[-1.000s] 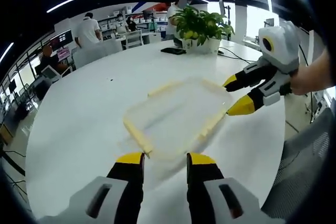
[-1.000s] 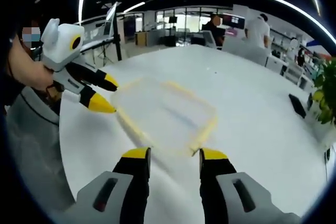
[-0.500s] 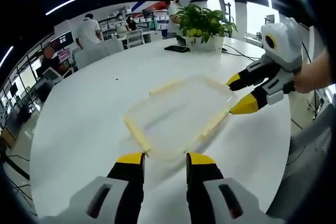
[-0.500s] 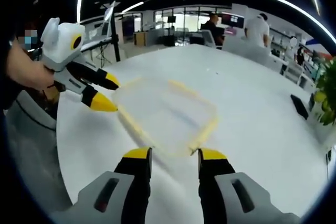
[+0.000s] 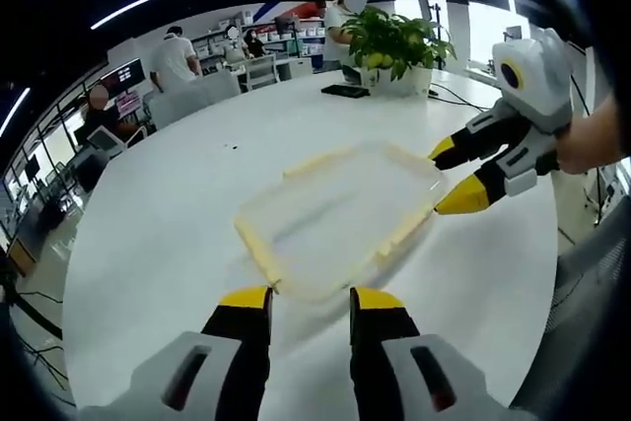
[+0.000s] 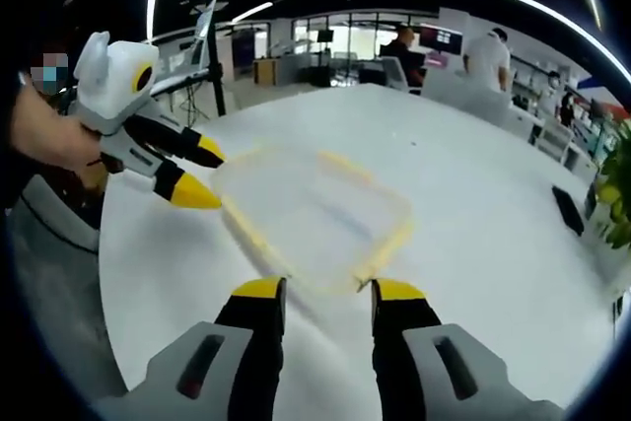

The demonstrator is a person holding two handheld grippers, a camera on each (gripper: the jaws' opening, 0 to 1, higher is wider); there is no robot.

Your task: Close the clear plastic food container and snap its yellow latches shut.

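The clear plastic container (image 5: 335,216) lies flat on the round white table (image 5: 168,224) with its lid on, and pale yellow latches (image 5: 258,248) run along its sides. My left gripper (image 5: 311,301) is open, its jaws standing on either side of the container's near corner. My right gripper (image 5: 454,177) comes in from the right, open, with its yellow tips at the container's right corner. In the right gripper view the container (image 6: 311,216) lies just ahead of my open right gripper (image 6: 320,291). The left gripper (image 6: 205,179) stands open at its left corner, held by a hand.
A potted plant (image 5: 394,44) and a black flat item (image 5: 345,91) sit at the table's far side, with cables beside them. Several people and chairs are beyond the table. The table's edge curves close behind each gripper.
Both views have drifted slightly. The container and both grippers keep nearly the same places and both stay open.
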